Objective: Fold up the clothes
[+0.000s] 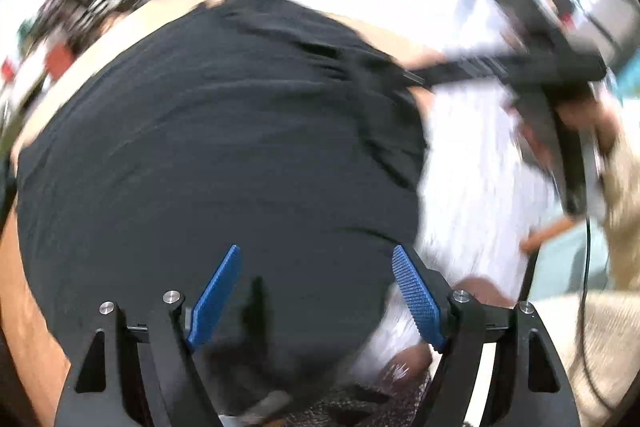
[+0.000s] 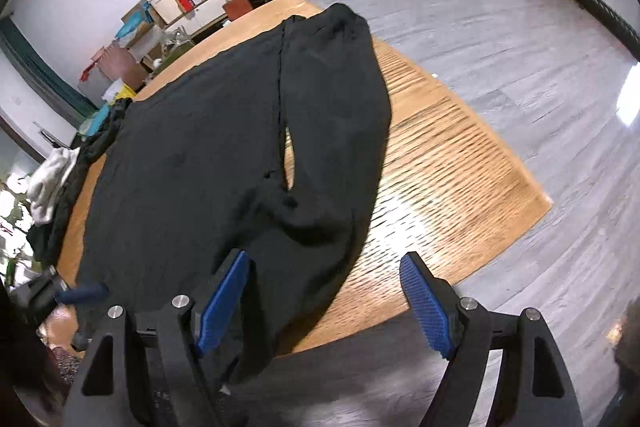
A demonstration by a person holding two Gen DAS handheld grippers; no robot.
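Bright indoor light, one view smeared, the other mostly sharp

The left wrist view is heavily motion-blurred — the black garment (image 1: 208,155), the pale floor (image 1: 480,163) and the room behind it streak into soft bands, while the blue finger pads (image 1: 216,297) close to the lens stay crisp. The right wrist view is far clearer, with slight smearing on the wooden table (image 2: 448,163), where a white patch of glare sits near the front edge. The grey floor (image 2: 540,75) carries a soft sheen and a blown-out highlight at the right margin. Fisheye distortion bends straight edges, and both frames darken to black at the corners.
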